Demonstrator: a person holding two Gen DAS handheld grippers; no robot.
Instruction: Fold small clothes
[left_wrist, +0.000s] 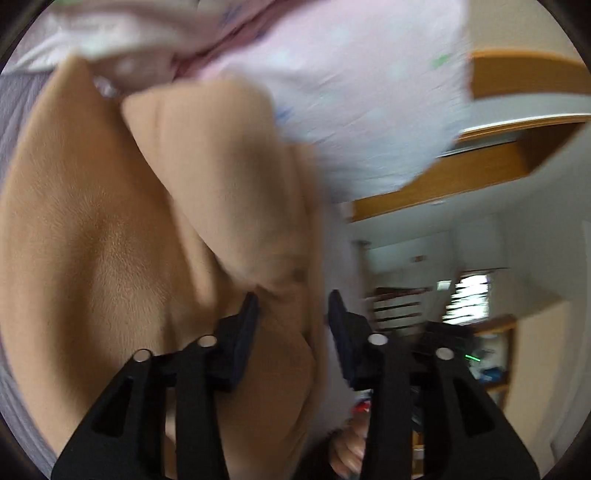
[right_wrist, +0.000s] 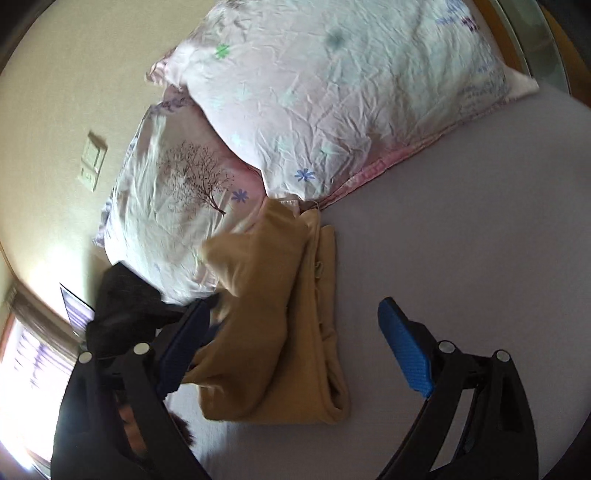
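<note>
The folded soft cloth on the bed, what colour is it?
Tan, a plain camel brown. The folded fleece garment shows best in the right wrist view.

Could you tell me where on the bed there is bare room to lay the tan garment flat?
The grey sheet lies bare right of the tan garment and below the upper pillow, under the right gripper. The garment's left is crowded: the lower pillow and the left gripper press against it.
</note>
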